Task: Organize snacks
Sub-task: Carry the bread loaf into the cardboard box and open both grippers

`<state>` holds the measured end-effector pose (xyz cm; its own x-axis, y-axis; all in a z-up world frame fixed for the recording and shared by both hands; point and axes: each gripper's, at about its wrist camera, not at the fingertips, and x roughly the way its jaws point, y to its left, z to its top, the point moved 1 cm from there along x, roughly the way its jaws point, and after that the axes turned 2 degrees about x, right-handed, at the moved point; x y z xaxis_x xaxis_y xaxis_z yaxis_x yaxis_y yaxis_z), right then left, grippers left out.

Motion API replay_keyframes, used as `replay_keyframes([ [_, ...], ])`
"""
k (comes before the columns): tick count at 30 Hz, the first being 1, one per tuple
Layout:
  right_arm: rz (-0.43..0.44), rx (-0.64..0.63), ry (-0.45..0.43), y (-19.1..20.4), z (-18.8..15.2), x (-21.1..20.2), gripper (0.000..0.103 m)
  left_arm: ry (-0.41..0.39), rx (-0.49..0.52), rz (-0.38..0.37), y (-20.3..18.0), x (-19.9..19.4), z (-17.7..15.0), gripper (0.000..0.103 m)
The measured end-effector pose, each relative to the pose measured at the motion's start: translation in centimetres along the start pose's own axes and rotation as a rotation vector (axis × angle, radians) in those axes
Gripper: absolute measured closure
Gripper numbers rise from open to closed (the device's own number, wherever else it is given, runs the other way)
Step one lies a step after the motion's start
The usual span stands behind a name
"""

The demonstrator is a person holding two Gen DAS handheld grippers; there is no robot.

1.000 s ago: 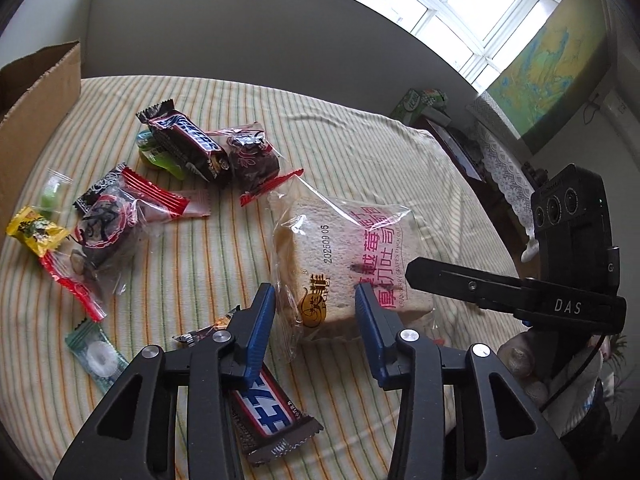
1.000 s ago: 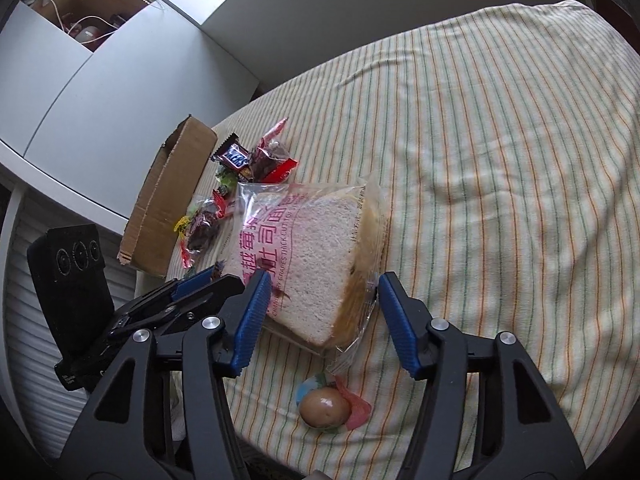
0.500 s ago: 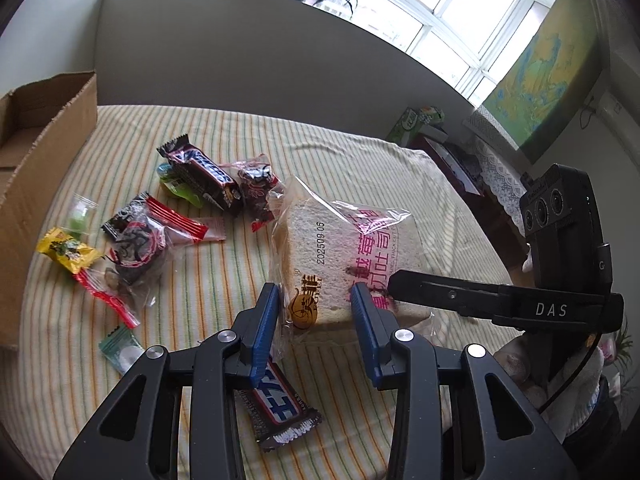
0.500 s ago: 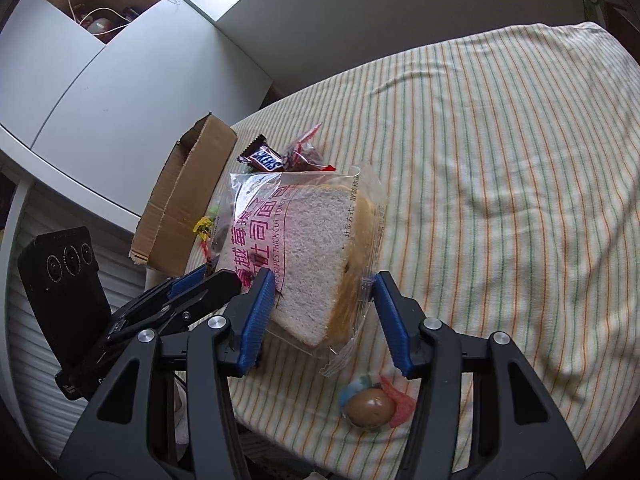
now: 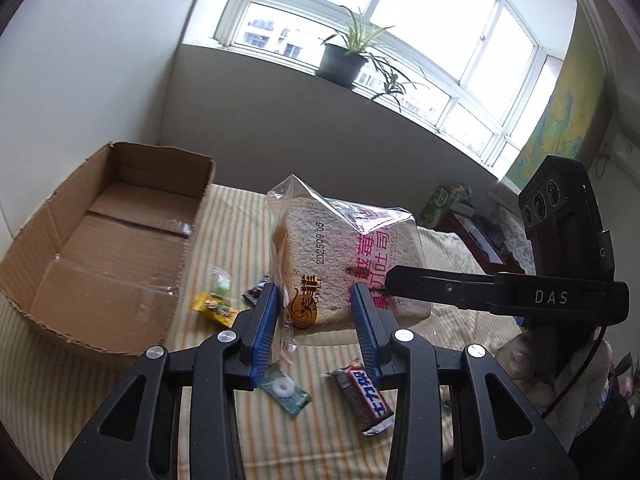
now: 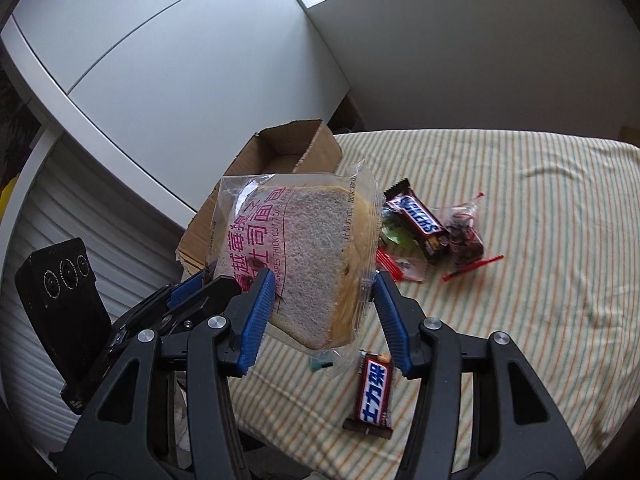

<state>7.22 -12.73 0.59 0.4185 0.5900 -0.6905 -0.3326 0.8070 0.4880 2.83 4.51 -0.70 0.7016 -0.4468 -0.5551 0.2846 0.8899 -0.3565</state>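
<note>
A clear bag of sliced bread (image 5: pixel 340 264) with pink print hangs in the air above the striped table, tilted. My left gripper (image 5: pixel 316 312) is shut on its near corner. My right gripper (image 6: pixel 324 304) is shut on its other side, where the bread (image 6: pixel 304 264) also shows. An open, empty cardboard box (image 5: pixel 100 256) stands at the left; in the right wrist view the box (image 6: pixel 280 156) is behind the bread. A Snickers bar (image 5: pixel 364 400) and a mint packet (image 5: pixel 284 390) lie under the bread.
Small snacks lie on the cloth by the box: a yellow packet (image 5: pixel 214 308) and, in the right wrist view, a Snickers bar (image 6: pixel 420 220), a dark cake packet (image 6: pixel 464 240) and a second Snickers (image 6: pixel 372 396). The table edge is near.
Both grippers have closed on the bread bag and lifted it off the table. Both views have tipped up and turned toward the cardboard box.
</note>
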Motion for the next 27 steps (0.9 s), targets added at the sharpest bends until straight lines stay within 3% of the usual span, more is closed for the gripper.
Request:
replay_keyframes([
  [12, 0.053, -0.135, 0.067, 8.2, 2.9, 7.8, 0.049, -0.093, -0.145, 0.116, 8.0, -3.4, 0.6, 0.067],
  [23, 0.071, -0.202, 0.108, 10.5, 3.2, 12.9, 0.049, -0.108, -0.222, 0.185, 11.9, -4.4, 0.6, 0.067],
  [27, 0.013, -0.23, 0.084, 10.9, 3.5, 13.8, 0.049, -0.137, -0.192, 0.311, 12.3, -4.8, 0.6, 0.069],
])
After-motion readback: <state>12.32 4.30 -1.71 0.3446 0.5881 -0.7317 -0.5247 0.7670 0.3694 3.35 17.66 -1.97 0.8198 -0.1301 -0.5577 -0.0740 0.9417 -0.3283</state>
